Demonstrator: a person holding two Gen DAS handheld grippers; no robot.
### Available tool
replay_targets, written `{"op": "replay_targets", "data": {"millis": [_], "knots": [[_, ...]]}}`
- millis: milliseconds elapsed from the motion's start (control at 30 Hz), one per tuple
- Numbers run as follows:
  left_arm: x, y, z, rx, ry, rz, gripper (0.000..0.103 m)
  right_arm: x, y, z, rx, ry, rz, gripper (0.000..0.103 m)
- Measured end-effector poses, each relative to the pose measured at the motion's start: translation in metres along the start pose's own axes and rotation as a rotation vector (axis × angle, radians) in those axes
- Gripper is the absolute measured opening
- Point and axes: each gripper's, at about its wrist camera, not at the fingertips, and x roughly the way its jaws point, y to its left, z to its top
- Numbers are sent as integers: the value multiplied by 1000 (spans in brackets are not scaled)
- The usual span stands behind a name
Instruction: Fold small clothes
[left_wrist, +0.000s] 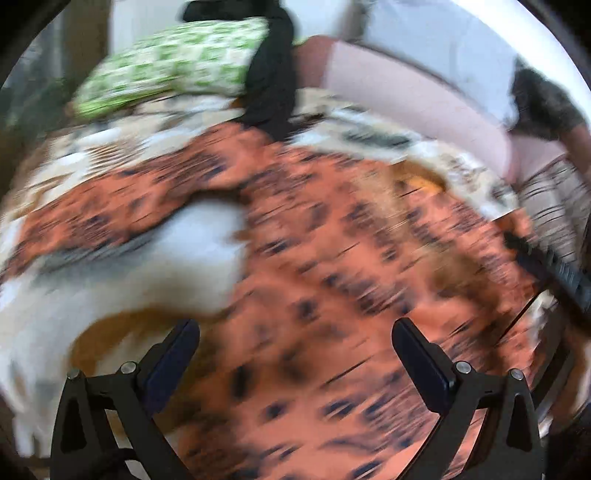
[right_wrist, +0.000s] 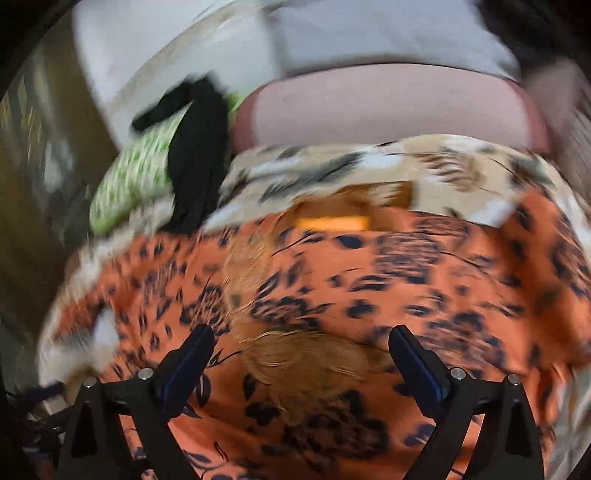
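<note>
both pairs of fingers (left_wrist: 295, 354) (right_wrist: 301, 360) spread wide, empty, above the orange garment (right_wrist: 369, 280); its far edge meets the bedspread (right_wrist: 332, 166).

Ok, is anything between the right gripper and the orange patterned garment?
Nothing visible. The right gripper stands open right above the orange patterned garment, with only that cloth between its fingers. The black garment and green pillow lie farther back, off to the left.

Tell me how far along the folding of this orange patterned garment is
Done: the orange garment lies spread on the patterned bedcover, but the blur hides any finished fold. In hand: nothing; the left claw and right claw both hang open above the cloth. Left: the folding itself, and perhaps the black garment draped over the green pillow.
</note>
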Motion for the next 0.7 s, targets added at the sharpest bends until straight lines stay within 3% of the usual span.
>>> {"op": "replay_targets", "data": {"millis": [133,267,367,433,467,500,533,600,700], "knots": [[42,-55,51,-6,46,-247,103,-31,-54,12,167,-32,-33,97],[103,-96,92,-69,147,-403,99,-57,-78,6,233,-50,-24,97],[149,-109,104,-101,243,-382,78,-75,-86,-4,247,-62,-11,97],[175,-109,100,-142,307,-367,53,-80,-92,-11,254,-66,-7,97],[177,-107,100,-158,284,-360,49,-80,-94,-14,259,-67,-3,97],[176,-106,100,-162,276,-350,39,-79,-96,-15,264,-64,1,97],[176,-106,102,-153,282,-336,10,-78,-99,-17,266,-59,4,97],[170,-105,105,-126,265,-313,5,-73,-101,-17,262,-48,8,97],[130,-104,113,-73,125,-285,4,-69,-103,-14,272,-44,4,97]]}}
